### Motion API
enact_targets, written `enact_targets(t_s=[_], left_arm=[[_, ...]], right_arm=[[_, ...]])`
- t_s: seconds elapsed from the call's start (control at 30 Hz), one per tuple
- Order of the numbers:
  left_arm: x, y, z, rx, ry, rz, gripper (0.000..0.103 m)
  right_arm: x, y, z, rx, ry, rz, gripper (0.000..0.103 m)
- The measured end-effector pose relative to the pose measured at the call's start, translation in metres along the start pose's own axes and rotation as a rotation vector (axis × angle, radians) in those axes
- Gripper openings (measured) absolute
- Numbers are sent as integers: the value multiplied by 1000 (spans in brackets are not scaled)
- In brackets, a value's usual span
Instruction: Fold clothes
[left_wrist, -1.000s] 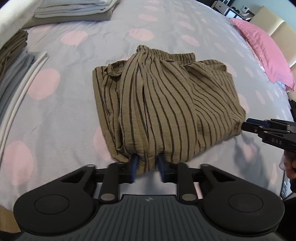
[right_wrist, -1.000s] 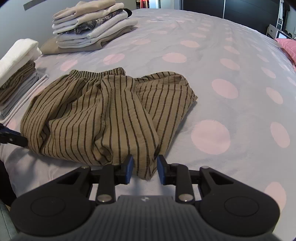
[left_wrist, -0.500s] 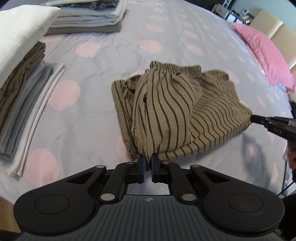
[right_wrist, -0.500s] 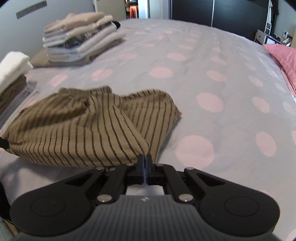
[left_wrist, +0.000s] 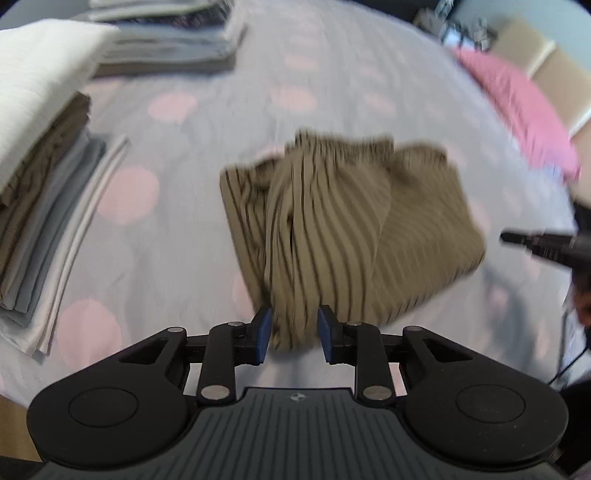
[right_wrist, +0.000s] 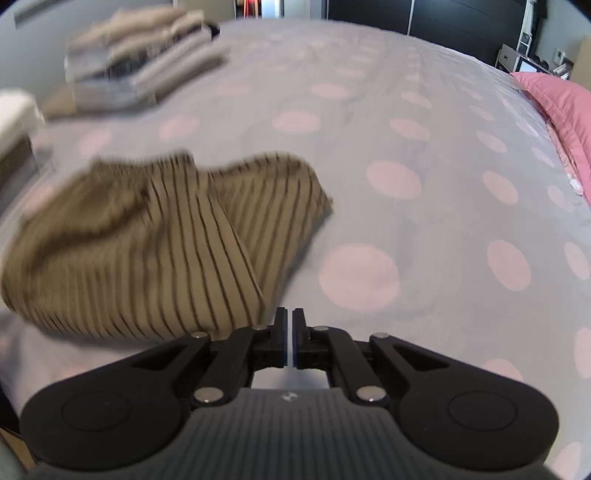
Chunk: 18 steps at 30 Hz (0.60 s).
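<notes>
An olive-brown garment with dark stripes (left_wrist: 332, 229) lies partly folded on the grey bed cover with pink dots (left_wrist: 177, 229). My left gripper (left_wrist: 294, 332) is open, its blue pads either side of the garment's near fold, which hangs between them. My right gripper (right_wrist: 289, 332) is shut with nothing between its fingers; the garment (right_wrist: 155, 251) lies just to its left, apart from it. The right gripper also shows in the left wrist view (left_wrist: 517, 238), beside the garment's right edge. Both views are blurred.
A stack of folded clothes topped by white cloth (left_wrist: 40, 147) stands at the left edge. Another folded stack (right_wrist: 144, 74) lies at the far left of the bed. A pink pillow (right_wrist: 561, 107) lies at the far right.
My left gripper has opened and let go of the garment's fold. My right gripper has stayed shut but now holds nothing; the garment has dropped back onto the bed.
</notes>
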<state>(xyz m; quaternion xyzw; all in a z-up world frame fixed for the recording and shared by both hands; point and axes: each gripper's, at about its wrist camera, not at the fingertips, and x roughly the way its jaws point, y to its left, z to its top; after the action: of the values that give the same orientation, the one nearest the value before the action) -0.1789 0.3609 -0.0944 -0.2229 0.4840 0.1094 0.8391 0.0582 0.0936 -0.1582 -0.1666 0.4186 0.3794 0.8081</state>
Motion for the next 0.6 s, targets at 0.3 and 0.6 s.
enact_targets(t_s=[0.3, 0.6], left_arm=[[31, -14, 42, -19, -26, -41, 24], [94, 17, 53, -113, 20, 27, 24]], right_arm=[[6, 51, 29, -43, -57, 213, 8], [74, 80, 46, -31, 24, 215, 11]])
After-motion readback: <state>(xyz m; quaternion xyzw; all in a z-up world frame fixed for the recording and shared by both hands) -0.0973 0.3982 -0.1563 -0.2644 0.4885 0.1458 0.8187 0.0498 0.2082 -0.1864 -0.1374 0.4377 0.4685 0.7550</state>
